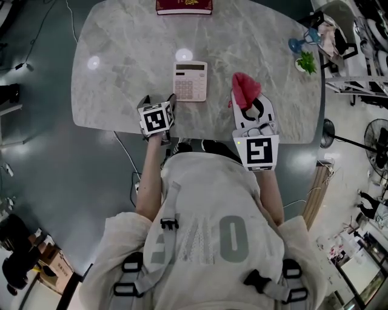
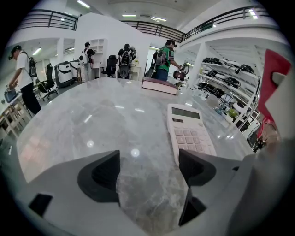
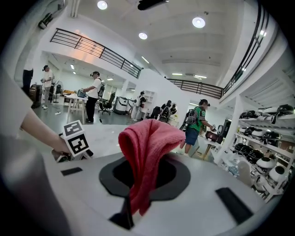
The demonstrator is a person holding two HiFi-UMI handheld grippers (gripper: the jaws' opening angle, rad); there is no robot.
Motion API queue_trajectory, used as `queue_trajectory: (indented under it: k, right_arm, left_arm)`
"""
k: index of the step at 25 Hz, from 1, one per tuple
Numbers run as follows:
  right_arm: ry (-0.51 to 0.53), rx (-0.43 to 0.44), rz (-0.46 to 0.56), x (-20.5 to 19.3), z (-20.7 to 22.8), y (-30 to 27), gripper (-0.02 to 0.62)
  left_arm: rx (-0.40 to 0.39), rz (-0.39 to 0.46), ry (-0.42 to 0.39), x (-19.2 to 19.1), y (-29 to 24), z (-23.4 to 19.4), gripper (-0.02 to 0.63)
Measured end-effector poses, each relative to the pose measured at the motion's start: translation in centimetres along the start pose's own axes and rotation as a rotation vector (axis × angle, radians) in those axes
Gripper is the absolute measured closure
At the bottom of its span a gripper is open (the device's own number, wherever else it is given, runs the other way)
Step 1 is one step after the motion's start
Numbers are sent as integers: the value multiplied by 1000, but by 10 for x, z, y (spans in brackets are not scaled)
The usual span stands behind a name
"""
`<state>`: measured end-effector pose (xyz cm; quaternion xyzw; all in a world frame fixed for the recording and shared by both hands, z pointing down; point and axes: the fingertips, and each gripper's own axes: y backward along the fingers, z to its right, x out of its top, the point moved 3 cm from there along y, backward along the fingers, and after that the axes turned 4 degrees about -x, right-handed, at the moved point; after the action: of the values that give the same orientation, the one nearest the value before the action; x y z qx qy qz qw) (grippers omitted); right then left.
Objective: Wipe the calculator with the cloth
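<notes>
Head view: a person stands at the near edge of a rounded grey marbled table (image 1: 121, 72), holding a claw in each hand. The calculator (image 1: 190, 81), pale with its display at the far end, lies flat near the table's middle, between the two claws and slightly ahead of them. The left claw (image 1: 159, 103) sits low over the table at the calculator's near left, with its jaws apart. In the left gripper view only bare table shows between the jaws. There the calculator (image 2: 189, 131) lies just beyond the right-hand jaw, and whether they touch cannot be told. The right claw (image 1: 253, 108) has its jaws closed on the red cloth (image 1: 245, 88), which stands bunched beyond the jaws, to the right of the calculator and apart from it. In the right gripper view the cloth (image 3: 147, 143) folds over at the top, and a pinched strip runs down between the jaws. A dark red book (image 1: 183, 6) lies at the far edge and a small green plant (image 1: 306, 62) near the right edge.
</notes>
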<state>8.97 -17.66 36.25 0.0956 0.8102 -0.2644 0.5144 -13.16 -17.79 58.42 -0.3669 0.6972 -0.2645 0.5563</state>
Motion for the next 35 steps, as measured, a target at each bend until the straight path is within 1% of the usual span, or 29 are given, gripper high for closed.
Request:
queue_trajectory:
  k: [3,6,8,11,14,16,20,23,26,31,35]
  right_arm:
    - [46,12,-3,9,8,-20,537]
    - [128,17,-39,13,14,-46,537]
    - [220,29,-84,13,15,-67,537]
    - [388,67,-155,14,12,-99,537]
    - [533,129,-215,8,2,-127,537]
    - [593,179,-247,1,-7,-141,537]
    - [666,258,-308,-19,-23,-160,538]
    - [715,301,-361,-37,-35,-173,538]
    - [740,334,-409,-55,-47,-184,538]
    - [780,366,-473,-83,-62,-195,538]
    - [827,369,-512,-101,-69,-198,538]
  left_arm:
    - [-2,-14,1,1,-2,0,201]
    - [-4,-32,4,0,-3,-2,201]
    - [-2,-45,6,1,-2,-2,201]
    - [5,-60,6,5,0,-3,200]
    - [5,-70,7,6,0,-4,201]
    - [5,-77,8,6,1,-4,199]
    - [4,-89,7,6,1,-2,199]
    - [3,-97,9,7,2,-2,200]
    - [3,-104,11,7,2,-2,200]
    - [2,-113,10,7,0,-3,199]
    - [-4,-111,4,8,-3,-3,199]
